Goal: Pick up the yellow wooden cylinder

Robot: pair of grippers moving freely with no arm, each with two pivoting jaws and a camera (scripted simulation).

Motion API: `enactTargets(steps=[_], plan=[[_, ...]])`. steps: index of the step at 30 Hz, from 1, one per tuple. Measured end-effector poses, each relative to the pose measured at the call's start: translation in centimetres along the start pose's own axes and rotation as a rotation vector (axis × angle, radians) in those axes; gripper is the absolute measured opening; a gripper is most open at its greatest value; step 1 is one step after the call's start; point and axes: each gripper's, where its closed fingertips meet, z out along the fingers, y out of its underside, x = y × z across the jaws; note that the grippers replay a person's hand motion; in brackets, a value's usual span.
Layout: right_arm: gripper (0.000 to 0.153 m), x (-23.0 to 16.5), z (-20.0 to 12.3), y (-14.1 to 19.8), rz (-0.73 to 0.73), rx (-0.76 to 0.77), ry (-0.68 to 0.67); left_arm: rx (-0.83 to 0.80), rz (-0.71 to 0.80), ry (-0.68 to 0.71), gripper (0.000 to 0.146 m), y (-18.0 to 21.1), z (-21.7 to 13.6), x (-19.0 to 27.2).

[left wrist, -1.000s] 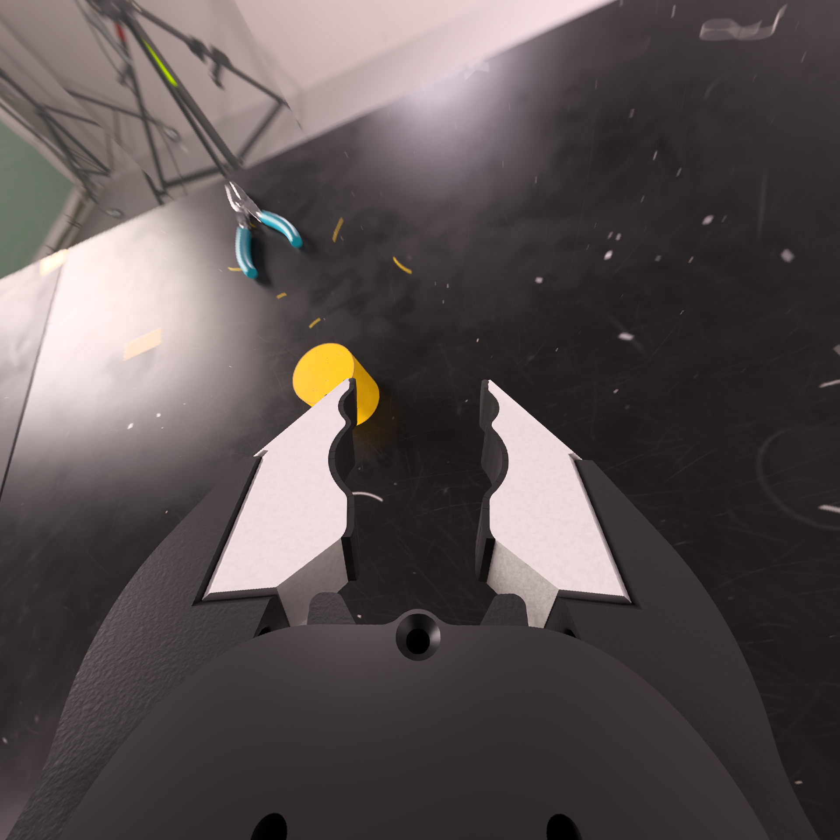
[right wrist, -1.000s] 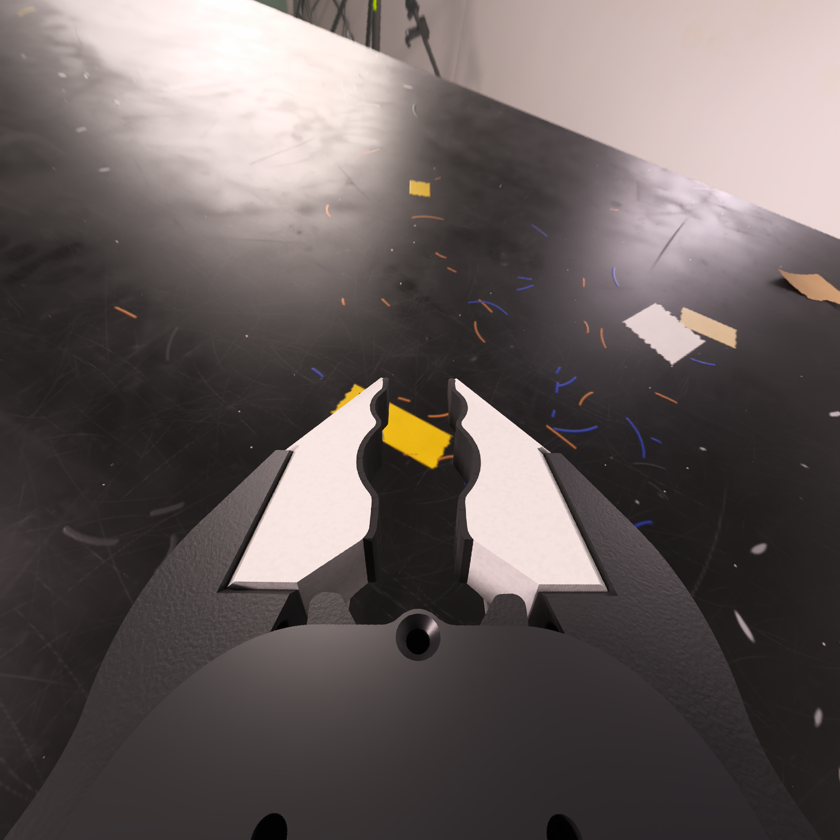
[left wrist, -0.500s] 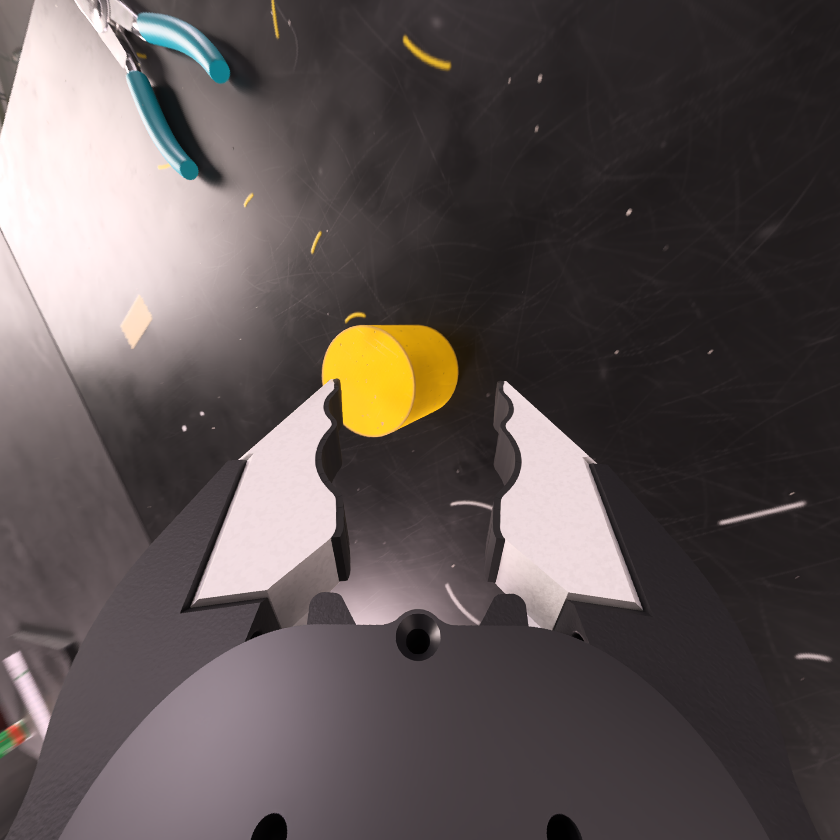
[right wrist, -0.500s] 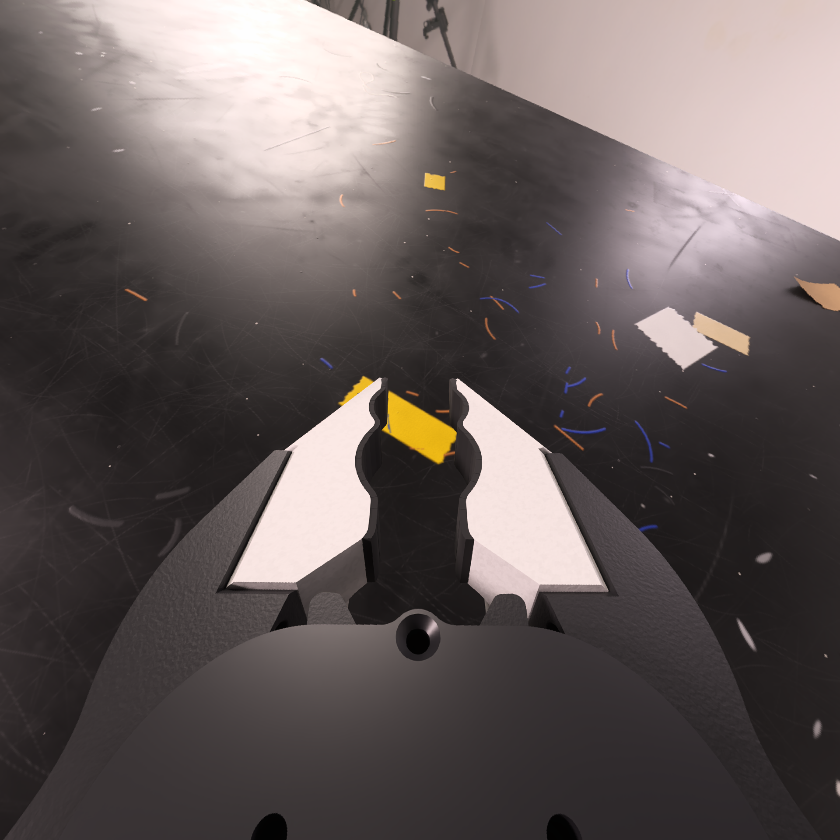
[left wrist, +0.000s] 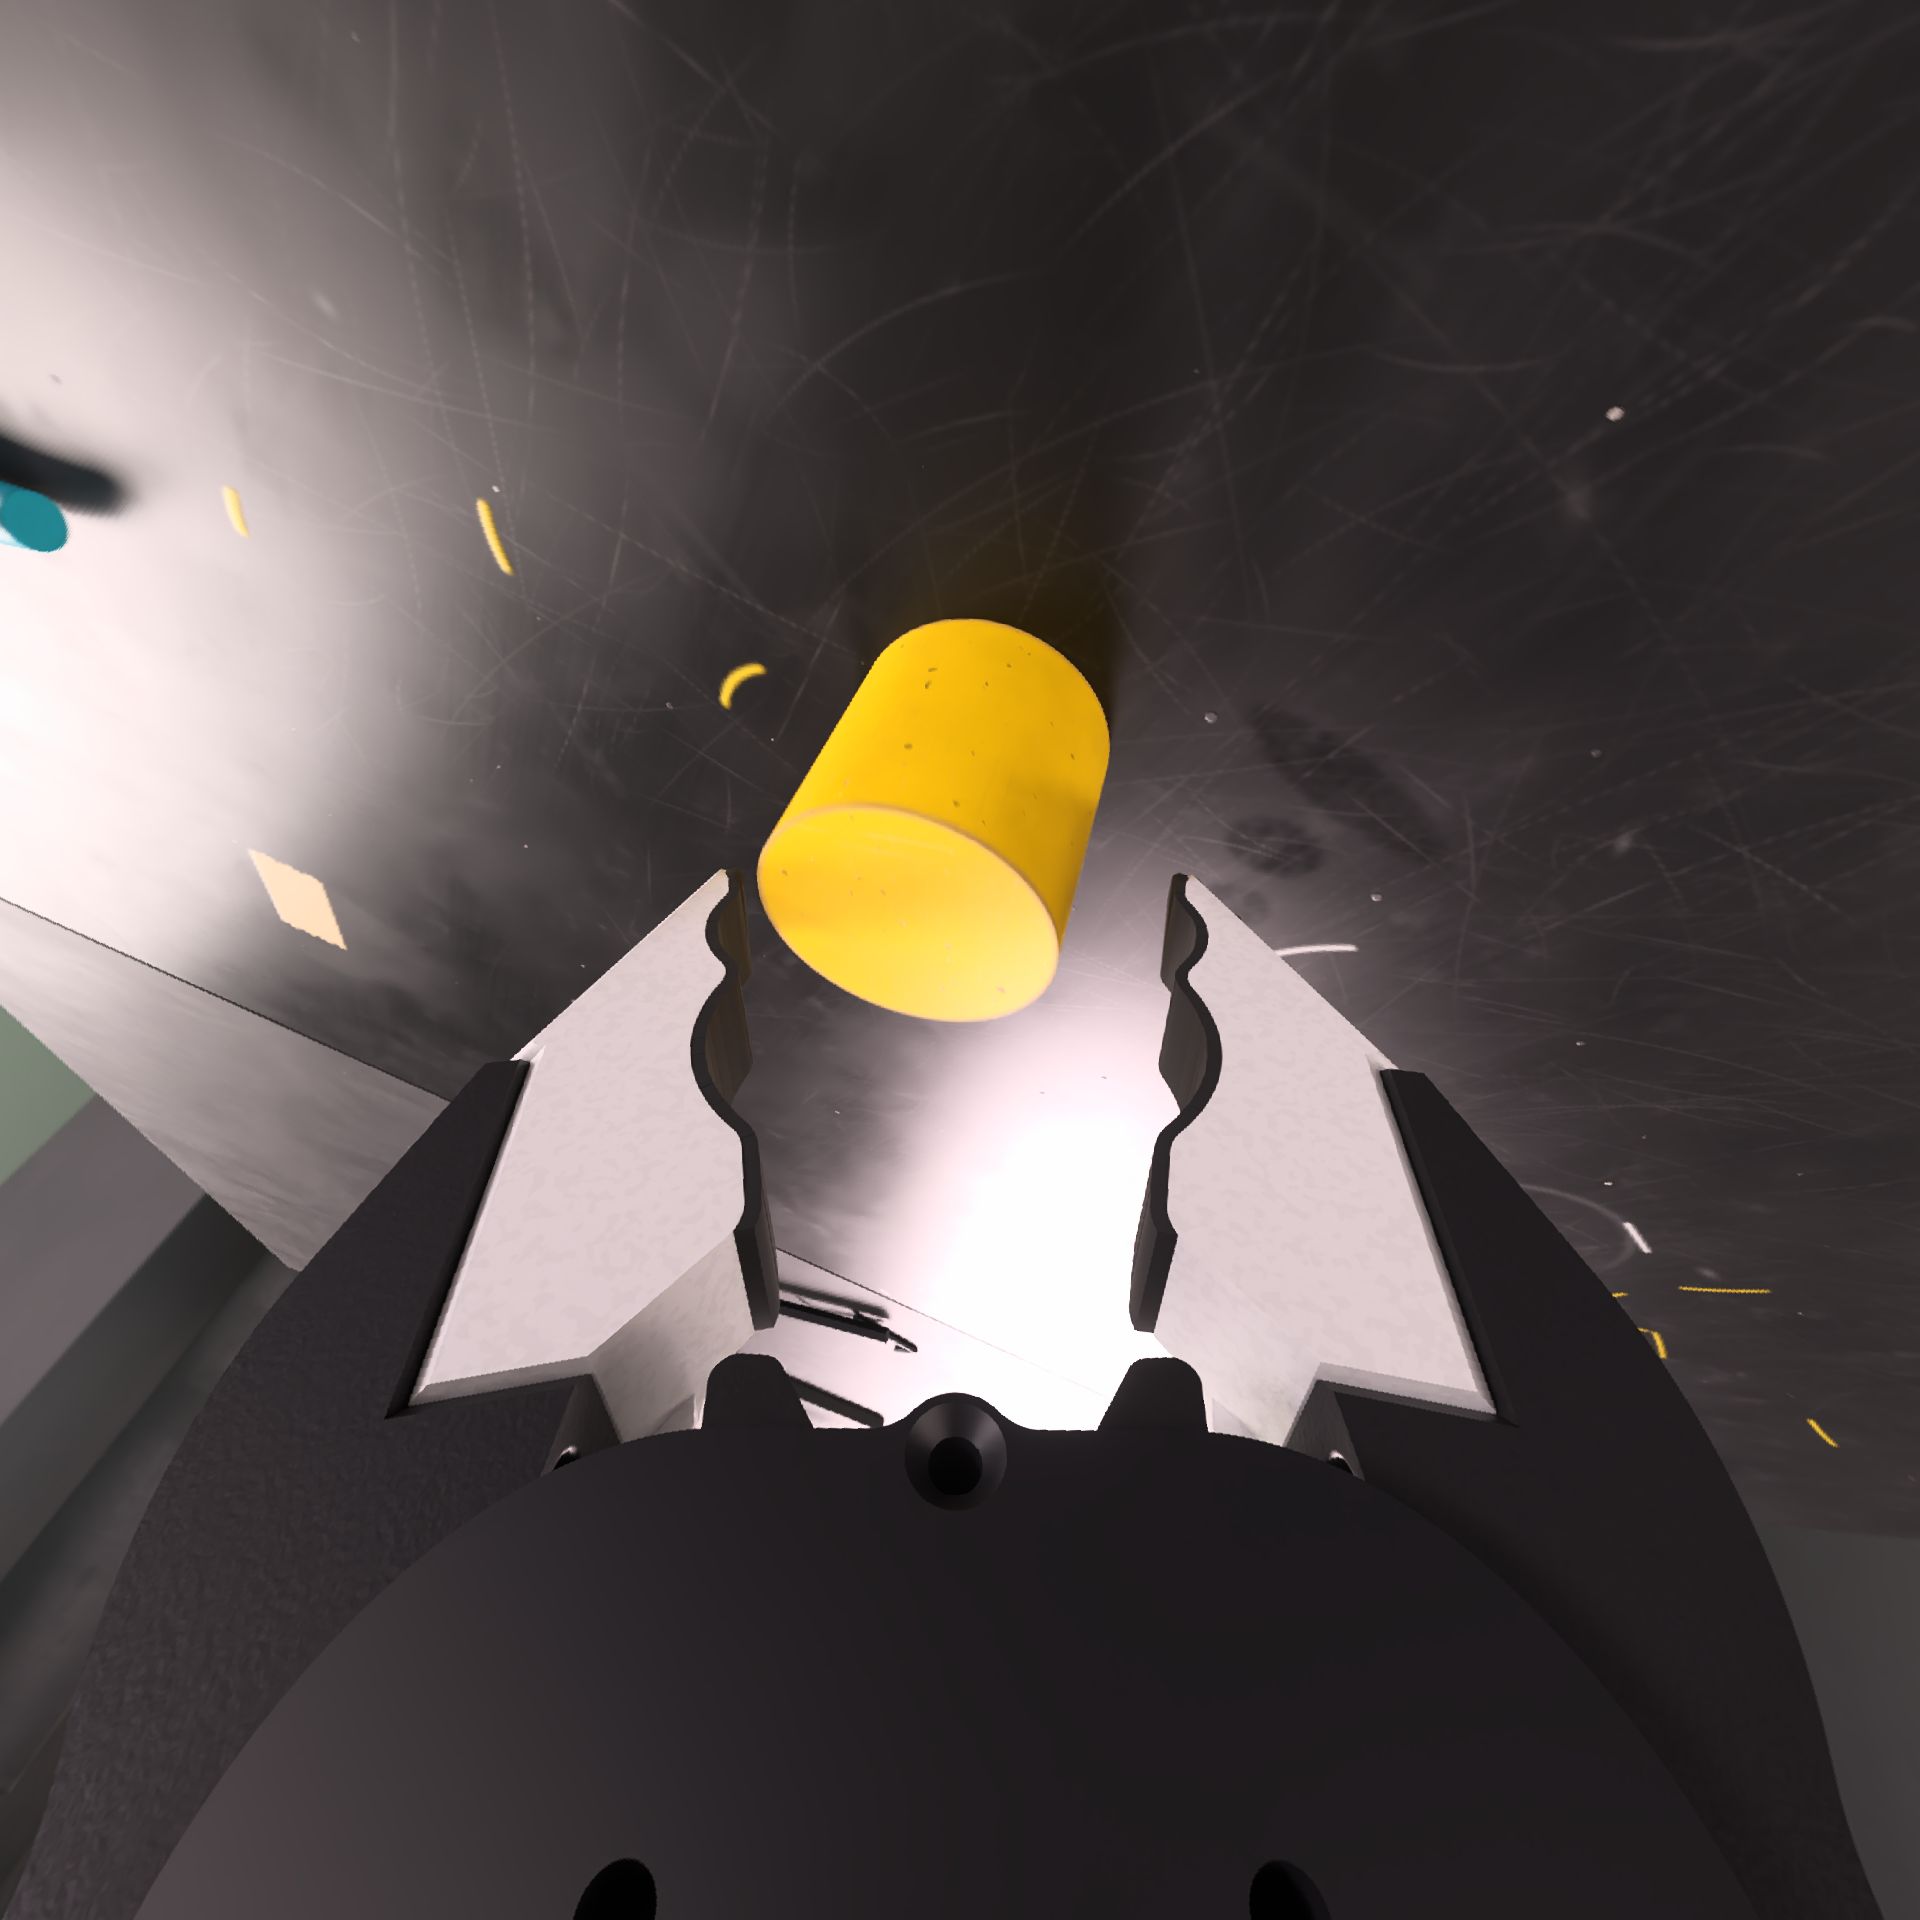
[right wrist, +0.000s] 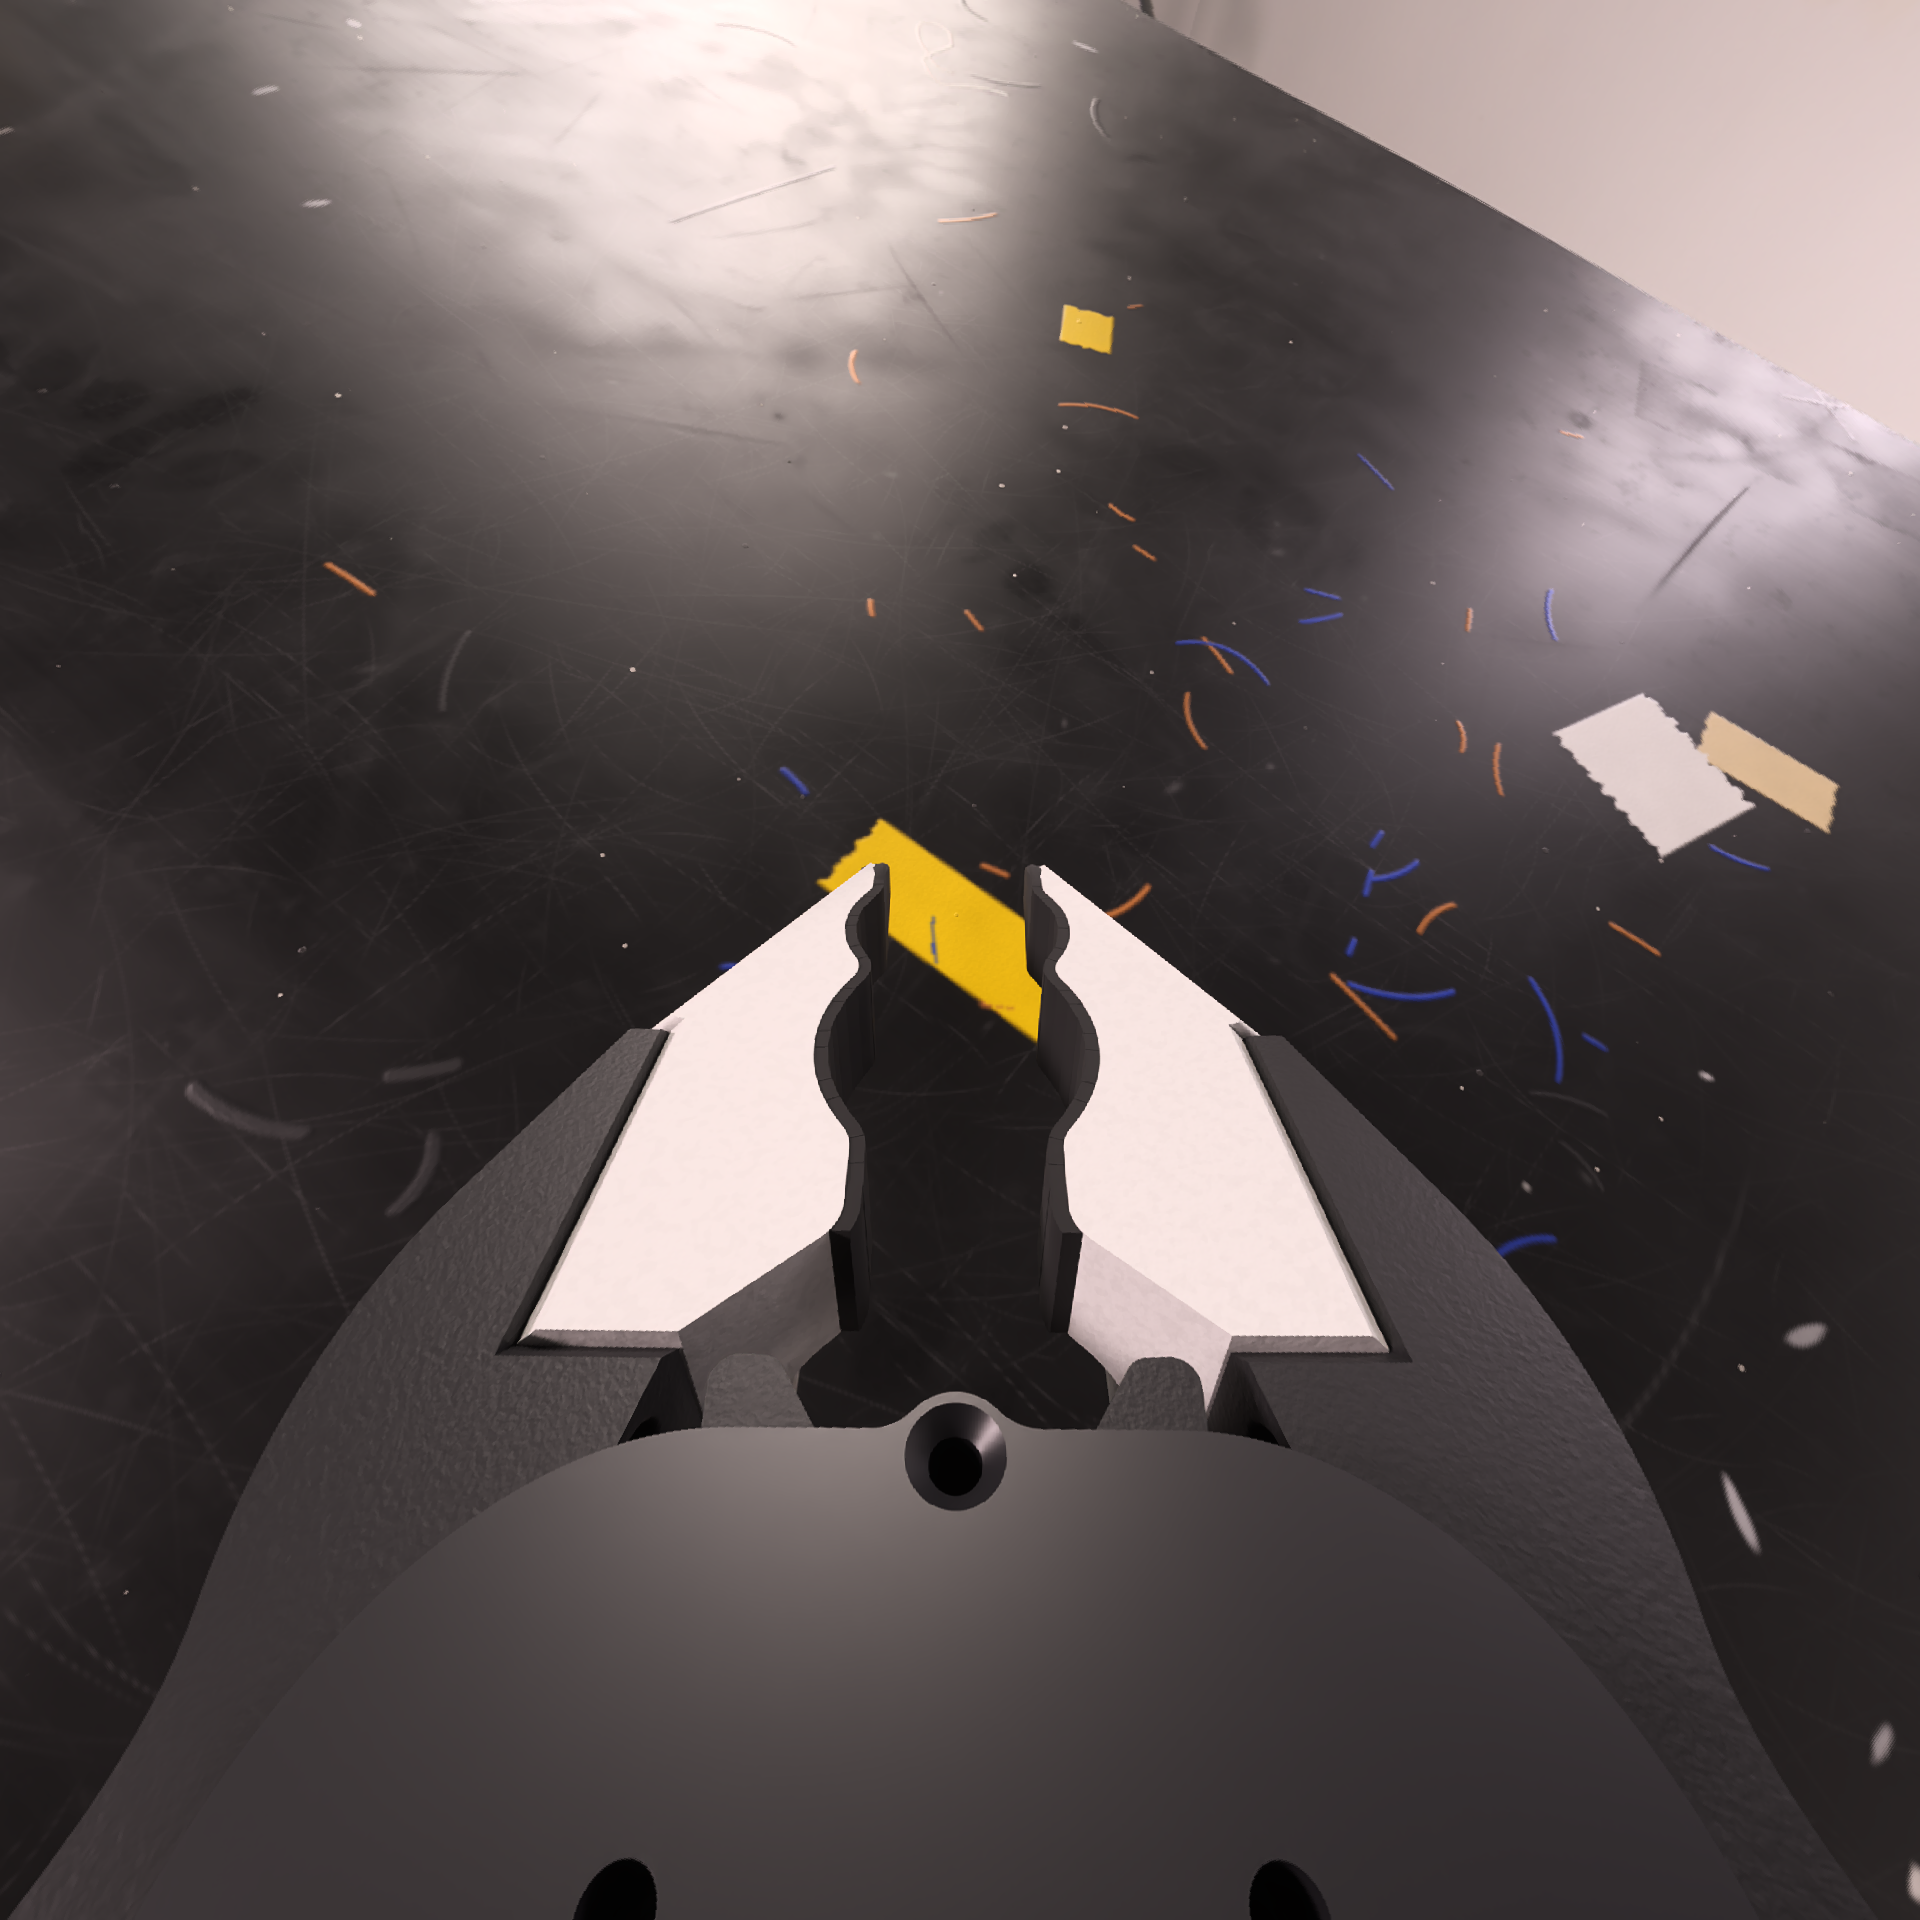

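The yellow wooden cylinder (left wrist: 940, 821) stands upright on the black scratched table (left wrist: 1351, 416), seen from above in the left wrist view. My left gripper (left wrist: 951, 883) is open above it, its fingertips to either side of the cylinder's top face, not touching. The left fingertip (left wrist: 717, 914) is close beside the cylinder. My right gripper (right wrist: 956, 873) is empty, its jaws a narrow gap apart, hovering over a yellow tape strip (right wrist: 951, 920) on the table. The cylinder does not show in the right wrist view.
A teal plier handle (left wrist: 31, 525) shows at the left edge. The table's edge (left wrist: 208, 997) runs lower left. Small yellow shavings (left wrist: 494, 535) lie nearby. White tape (right wrist: 1647, 774), tan tape (right wrist: 1766, 769), a small yellow piece (right wrist: 1086, 327) and wire scraps (right wrist: 1397, 992) lie on the table.
My left gripper has tilted down and come closer over the cylinder, which now sits between the fingertips; jaws opened wider. The right gripper drifted slightly forward over the yellow tape.
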Motion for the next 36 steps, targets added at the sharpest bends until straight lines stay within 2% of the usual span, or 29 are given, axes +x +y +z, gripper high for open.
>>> enactTargets(steps=[6,8,12,16,20,22,24,26,29,32,36], plan=[[0.025,-0.1,0.2,0.2,-0.001,-0.016,-0.014,-0.068,-0.004,0.039,0.069,-0.1,0.5,-0.3],[0.025,-0.1,0.3,0.2,-0.002,-0.023,-0.021,-0.03,-0.015,0.002,0.061,-0.3,0.0,-0.6],[0.026,0.1,0.5,0.2,-0.007,-0.03,-0.029,0.019,-0.055,-0.095,0.061,0.9,-2.8,-1.1],[0.026,0.1,0.8,0.0,-0.012,-0.023,-0.044,0.073,-0.105,-0.23,0.061,3.0,-8.9,-1.6],[0.026,-0.2,1.1,-0.6,-0.005,0.0,-0.073,0.174,-0.161,-0.417,0.061,4.0,-17.6,-2.2],[0.026,-0.5,1.3,-1.0,-0.001,0.013,-0.09,0.255,-0.173,-0.504,0.061,3.2,-22.2,-1.9],[0.026,-0.9,1.6,-1.6,0.004,0.025,-0.117,0.373,-0.153,-0.538,0.061,0.9,-26.2,-0.5],[0.026,-1.5,1.9,-2.4,0.0,0.039,-0.142,0.514,-0.095,-0.537,0.061,-3.1,-29.3,1.5],[0.026,-2.2,2.4,-4.3,-0.032,0.068,-0.166,0.705,0.046,-0.487,0.061,-11.0,-31.5,5.7],[0.027,-2.7,2.8,-7.0,-0.083,0.109,-0.171,0.838,0.188,-0.407,0.061,-19.8,-30.9,10.6],[0.027,-2.5,2.8,-11.0,-0.147,0.185,-0.139,0.897,0.349,-0.276,0.061,-30.8,-26.9,17.3]])
